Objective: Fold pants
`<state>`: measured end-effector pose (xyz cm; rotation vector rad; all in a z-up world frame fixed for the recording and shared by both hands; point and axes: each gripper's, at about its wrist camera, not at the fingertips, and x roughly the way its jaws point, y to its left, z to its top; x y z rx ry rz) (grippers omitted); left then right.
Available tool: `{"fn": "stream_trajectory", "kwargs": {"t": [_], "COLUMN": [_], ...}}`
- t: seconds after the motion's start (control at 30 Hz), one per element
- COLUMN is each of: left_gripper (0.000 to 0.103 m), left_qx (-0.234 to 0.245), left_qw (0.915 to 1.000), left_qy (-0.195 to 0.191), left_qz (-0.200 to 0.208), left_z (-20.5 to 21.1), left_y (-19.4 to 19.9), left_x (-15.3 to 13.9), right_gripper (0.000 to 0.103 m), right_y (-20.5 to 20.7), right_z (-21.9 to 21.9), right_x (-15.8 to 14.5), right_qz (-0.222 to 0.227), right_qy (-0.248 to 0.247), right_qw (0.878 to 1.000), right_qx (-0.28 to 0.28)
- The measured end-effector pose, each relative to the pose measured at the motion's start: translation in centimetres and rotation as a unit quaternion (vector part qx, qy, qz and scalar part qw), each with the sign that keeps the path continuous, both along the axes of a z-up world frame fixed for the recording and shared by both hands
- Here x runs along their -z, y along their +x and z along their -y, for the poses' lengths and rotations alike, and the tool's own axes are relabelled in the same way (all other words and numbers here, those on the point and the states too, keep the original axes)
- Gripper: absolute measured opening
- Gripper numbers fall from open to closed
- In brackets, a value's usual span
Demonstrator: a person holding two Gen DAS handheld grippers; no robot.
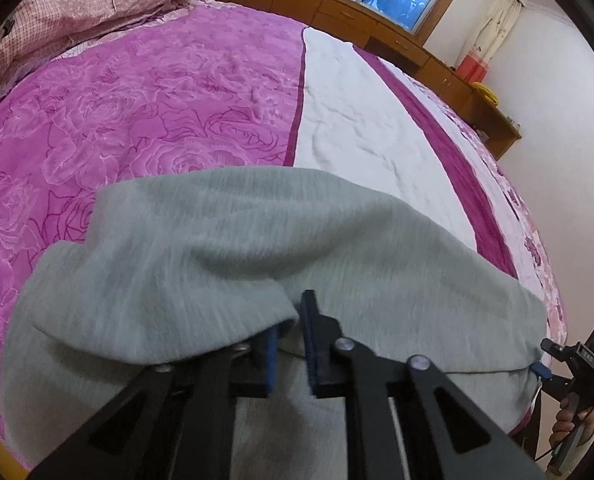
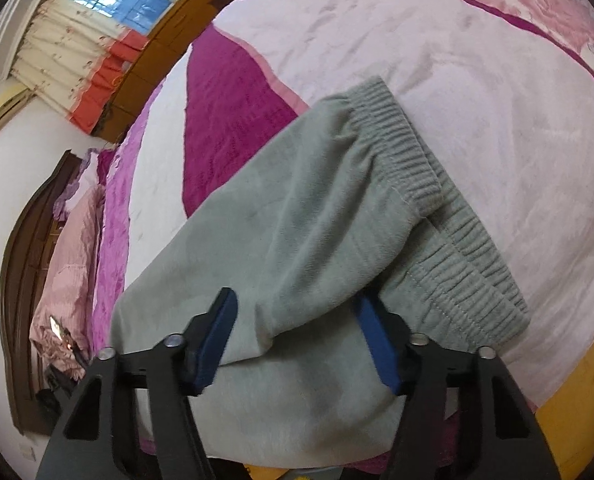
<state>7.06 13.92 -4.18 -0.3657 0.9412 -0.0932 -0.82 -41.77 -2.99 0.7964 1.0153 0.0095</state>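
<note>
Grey knit pants (image 1: 217, 240) lie across the near part of the bed. My left gripper (image 1: 291, 320) is shut on them, a fold of the cloth draped over its left finger and tucked between the blue pads. In the right wrist view the pants (image 2: 297, 208) lie doubled, with two ribbed elastic bands (image 2: 401, 148) stacked at the far end. My right gripper (image 2: 295, 300) holds a thick bunch of the upper layer between its half-spread pads. From the left wrist view, the right gripper (image 1: 539, 369) sits at the pants' right edge, held by a hand (image 1: 569, 424).
The bed cover is magenta with roses (image 1: 137, 100) and has a white band (image 1: 357, 120). Pink pillows (image 1: 77, 8) lie at the far left by the dark headboard (image 2: 21, 280). Wooden cabinets (image 1: 377, 28) run under the window. The bed's near edge (image 2: 577, 400) is yellow.
</note>
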Motion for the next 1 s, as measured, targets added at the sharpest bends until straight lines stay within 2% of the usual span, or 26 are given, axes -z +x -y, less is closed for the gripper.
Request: {"fn": "stream_trajectory", "kwargs": {"t": [0.03, 0.07, 0.13, 0.23, 0.4, 0.47, 0.57, 0.83, 1.0], "left_gripper": [0.003, 0.003, 0.003, 0.002, 0.002, 0.003, 0.002, 0.003, 0.003], "left_qx": [0.001, 0.003, 0.007, 0.014, 0.032, 0.031, 0.025, 0.027, 0.031], "left_qw": [1.0, 0.9999, 0.9997, 0.9991, 0.997, 0.9969, 0.9979, 0.999, 0.9988], "left_qy": [0.001, 0.0, -0.003, 0.005, 0.026, 0.038, 0.043, 0.033, 0.036], "left_qz": [0.003, 0.012, 0.023, 0.038, 0.065, 0.062, 0.04, 0.016, 0.007], "left_z": [0.0, 0.0, 0.0, 0.3, 0.9, 0.8, 0.6, 0.3, 0.2], "left_y": [-0.1, -0.4, -0.8, -1.5, -3.7, -4.6, -5.6, -9.0, -10.8], "left_x": [-0.2, -0.7, -1.5, -3.2, -6.8, -7.5, -7.7, -7.4, -6.8], "right_gripper": [0.028, 0.019, 0.008, 0.0, 0.0, 0.0, 0.0, 0.0, 0.0], "right_y": [0.0, 0.2, 0.2, -0.3, -1.3, -1.8, -2.9, -5.4, -7.0], "right_z": [0.0, 0.2, 0.5, 0.6, 1.1, 1.4, 2.1, 2.8, 2.4], "right_x": [0.2, 0.3, 0.4, -0.4, -3.3, -4.5, -5.2, -5.4, -5.3], "right_qz": [-0.002, -0.007, -0.006, 0.008, 0.045, 0.057, 0.06, 0.047, 0.04], "right_qy": [-0.001, 0.001, 0.017, 0.013, 0.004, -0.007, -0.002, -0.001, -0.019], "right_qw": [1.0, 1.0, 1.0, 1.0, 0.999, 0.998, 0.998, 0.998, 0.997], "right_qx": [0.0, -0.001, -0.003, -0.012, -0.021, -0.026, -0.032, -0.052, -0.068]}}
